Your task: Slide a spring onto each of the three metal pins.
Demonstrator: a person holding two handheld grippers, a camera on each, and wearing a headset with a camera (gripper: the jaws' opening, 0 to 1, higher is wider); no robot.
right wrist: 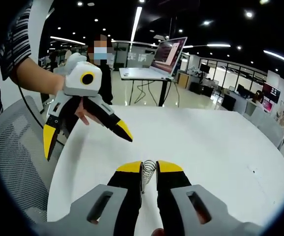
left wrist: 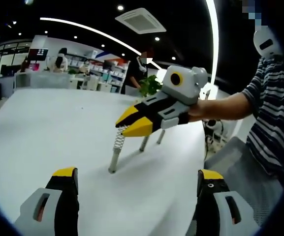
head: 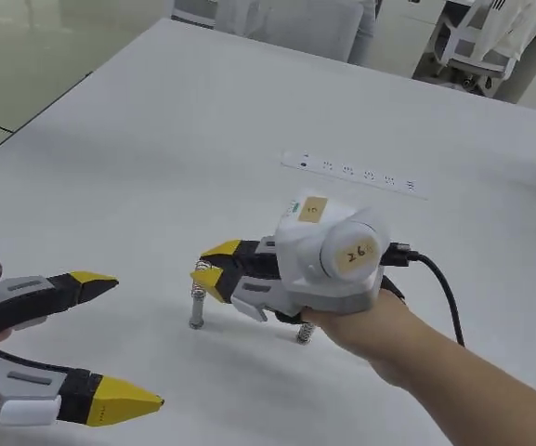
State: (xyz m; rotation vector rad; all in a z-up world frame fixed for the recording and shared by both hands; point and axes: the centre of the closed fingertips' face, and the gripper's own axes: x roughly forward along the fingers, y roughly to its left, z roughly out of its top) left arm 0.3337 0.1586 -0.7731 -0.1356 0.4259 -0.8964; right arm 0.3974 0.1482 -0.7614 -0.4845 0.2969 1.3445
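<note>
The right gripper (right wrist: 149, 167) has its fingers clamped on a spring (right wrist: 148, 174), and its own view shows this grip clearly. The left gripper view shows more: the spring meets the top of the near pin (left wrist: 113, 161), and a second pin (left wrist: 144, 143) and a third pin (left wrist: 160, 137) stand behind it on the desk (left wrist: 43, 128). The left gripper (head: 133, 340) hovers at the near left, with its fingers wide apart.

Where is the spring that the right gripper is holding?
The spring is pinched in the right gripper at the top of a metal pin, near the middle of the head view, with the white power strip beyond it.
</note>
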